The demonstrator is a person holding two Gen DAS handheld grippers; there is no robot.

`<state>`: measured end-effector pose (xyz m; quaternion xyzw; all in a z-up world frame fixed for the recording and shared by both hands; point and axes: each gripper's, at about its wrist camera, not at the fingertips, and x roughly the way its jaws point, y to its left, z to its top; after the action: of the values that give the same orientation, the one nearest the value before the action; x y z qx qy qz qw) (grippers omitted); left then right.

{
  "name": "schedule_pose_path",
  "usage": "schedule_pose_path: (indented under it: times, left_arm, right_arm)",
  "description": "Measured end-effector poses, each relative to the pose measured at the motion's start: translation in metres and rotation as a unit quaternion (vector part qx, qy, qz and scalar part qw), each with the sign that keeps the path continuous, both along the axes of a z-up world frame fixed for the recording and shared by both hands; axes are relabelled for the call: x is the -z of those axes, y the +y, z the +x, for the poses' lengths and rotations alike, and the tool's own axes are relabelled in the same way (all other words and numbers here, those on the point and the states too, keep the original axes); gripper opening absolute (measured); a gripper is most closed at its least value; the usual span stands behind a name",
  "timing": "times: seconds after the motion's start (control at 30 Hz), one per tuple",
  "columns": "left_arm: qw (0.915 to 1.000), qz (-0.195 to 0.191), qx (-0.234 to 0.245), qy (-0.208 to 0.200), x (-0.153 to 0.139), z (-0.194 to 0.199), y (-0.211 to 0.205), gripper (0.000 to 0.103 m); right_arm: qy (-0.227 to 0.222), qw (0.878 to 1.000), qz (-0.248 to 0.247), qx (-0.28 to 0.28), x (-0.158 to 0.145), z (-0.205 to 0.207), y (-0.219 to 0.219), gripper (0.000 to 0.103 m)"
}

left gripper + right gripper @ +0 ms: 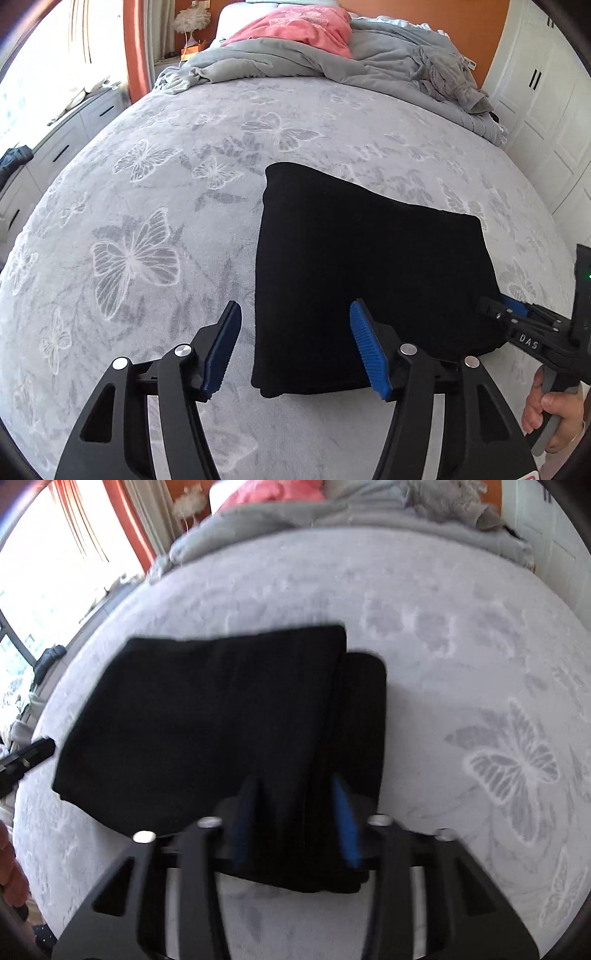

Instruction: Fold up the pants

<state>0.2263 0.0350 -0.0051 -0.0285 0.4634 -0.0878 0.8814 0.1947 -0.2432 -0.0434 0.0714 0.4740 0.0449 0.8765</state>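
The black pants (pixel 369 273) lie folded into a thick rectangle on the grey butterfly bedspread (pixel 155 206). My left gripper (pixel 295 343) is open, hovering over the near left corner of the bundle, one blue pad over the bedspread and one over the cloth. My right gripper (pixel 295 823) is open over the near right end of the pants (pixel 207 716), its fingers apart with cloth between them. It also shows in the left wrist view (pixel 495 306) at the right edge of the bundle, held by a hand.
A crumpled grey duvet (pixel 332 66) and a pink pillow (pixel 303 26) lie at the head of the bed. White drawers (pixel 66 136) stand at the left, white wardrobe doors (pixel 546 96) at the right. The bedspread (pixel 480 646) spreads out around the pants.
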Motion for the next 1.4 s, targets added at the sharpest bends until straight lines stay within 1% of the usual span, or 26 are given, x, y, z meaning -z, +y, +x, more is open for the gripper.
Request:
schedule_pose_path:
  times: [0.03,0.1,0.13,0.17,0.2,0.27,0.3,0.37,0.43,0.5,0.53,0.57,0.63,0.7,0.73,0.77,0.8,0.83,0.87,0.9,0.93,1.0,1.1,1.17,1.27,1.4]
  left_arm:
    - [1.0,0.004,0.001,-0.001,0.001,0.0,-0.001,0.061]
    - [0.9999,0.009,0.002,-0.007,0.002,-0.001,-0.003,0.062]
    - [0.9999,0.012,0.001,-0.007,0.005,-0.002,-0.005,0.062]
    - [0.9998,0.02,0.001,-0.008,0.007,-0.003,-0.007,0.062]
    - [0.9994,0.032,0.0,-0.013,0.007,-0.005,-0.009,0.062]
    - [0.9985,0.047,-0.001,-0.029,0.006,-0.01,-0.011,0.062]
    - [0.998,0.052,-0.002,-0.035,0.004,-0.014,-0.012,0.062]
    - [0.9985,0.039,-0.003,-0.039,0.0,-0.021,-0.009,0.062]
    - [0.9989,0.02,-0.009,-0.041,-0.004,-0.027,-0.005,0.062]
    - [0.9987,0.018,-0.014,-0.045,-0.009,-0.035,-0.003,0.062]
    - [0.9983,0.021,-0.016,-0.052,-0.011,-0.039,-0.002,0.062]
    - [0.9978,0.026,-0.019,-0.058,-0.013,-0.044,-0.001,0.062]
    - [0.9968,0.032,-0.021,-0.07,-0.017,-0.053,0.002,0.062]
    - [0.9957,0.034,-0.031,-0.08,-0.02,-0.061,0.008,0.062]
    - [0.9951,0.035,-0.038,-0.084,-0.021,-0.065,0.01,0.062]
    - [0.9945,0.037,-0.044,-0.088,-0.021,-0.07,0.012,0.062]
    - [0.9939,0.039,-0.048,-0.091,-0.021,-0.075,0.014,0.062]
    - [0.9932,0.042,-0.054,-0.094,-0.02,-0.082,0.016,0.062]
    - [0.9923,0.045,-0.059,-0.099,-0.018,-0.091,0.017,0.062]
    - [0.9914,0.046,-0.062,-0.105,-0.016,-0.101,0.018,0.065]
    - [0.9906,0.05,-0.065,-0.109,-0.014,-0.109,0.019,0.075]
    - [0.9881,0.061,-0.072,-0.121,-0.006,-0.126,0.017,0.08]
    - [0.9891,0.058,-0.064,-0.119,0.003,-0.132,0.008,0.08]
    - [0.9909,0.042,-0.054,-0.116,0.009,-0.131,0.004,0.08]
    - [0.9894,0.045,-0.065,-0.122,0.018,-0.132,0.0,0.08]
    - [0.9904,0.045,-0.051,-0.12,0.028,-0.135,-0.005,0.08]
  right_arm:
    - [-0.013,1.0,-0.001,0.0,-0.009,-0.004,0.001,0.008]
    - [-0.018,1.0,-0.023,-0.004,-0.009,-0.006,0.001,0.013]
    - [-0.002,0.999,-0.044,-0.003,0.002,-0.003,0.0,0.032]
    - [0.008,0.998,-0.064,0.004,0.01,0.0,0.001,0.044]
    - [-0.007,0.997,-0.07,0.023,0.006,-0.006,-0.001,0.044]
    - [-0.027,0.998,-0.047,0.039,-0.015,-0.023,-0.003,0.042]
    - [-0.05,0.997,-0.033,0.045,-0.028,-0.037,-0.001,0.042]
    - [-0.071,0.996,-0.028,0.043,-0.04,-0.054,0.005,0.041]
    - [-0.068,0.996,-0.039,0.034,-0.028,-0.06,0.017,0.036]
    - [-0.02,0.997,-0.076,0.023,0.008,-0.05,0.024,0.036]
    - [-0.02,0.997,-0.071,0.024,0.016,-0.05,0.022,0.037]
    - [-0.029,0.997,-0.063,0.027,0.012,-0.052,0.018,0.037]
    - [-0.036,0.996,-0.066,0.037,-0.015,-0.06,0.021,0.036]
    - [-0.074,0.994,-0.057,0.054,-0.042,-0.08,0.021,0.04]
    - [-0.083,0.994,-0.049,0.059,-0.05,-0.09,0.02,0.044]
    - [-0.088,0.993,-0.043,0.066,-0.056,-0.1,0.02,0.053]
    - [-0.096,0.992,-0.04,0.073,-0.062,-0.116,0.022,0.058]
    - [-0.098,0.991,-0.041,0.077,-0.063,-0.126,0.023,0.069]
    - [-0.1,0.99,-0.041,0.085,-0.063,-0.141,0.025,0.076]
    - [-0.104,0.99,-0.04,0.09,-0.06,-0.149,0.026,0.078]
    - [-0.108,0.989,-0.042,0.096,-0.056,-0.156,0.027,0.08]
    - [-0.107,0.987,-0.045,0.112,-0.038,-0.167,0.025,0.08]
    - [-0.084,0.989,-0.05,0.112,-0.02,-0.165,0.03,0.08]
    - [-0.096,0.987,-0.067,0.108,-0.018,-0.164,0.035,0.08]
    - [-0.111,0.985,-0.081,0.107,-0.017,-0.172,0.041,0.08]
    - [-0.109,0.984,-0.089,0.108,-0.012,-0.179,0.041,0.08]
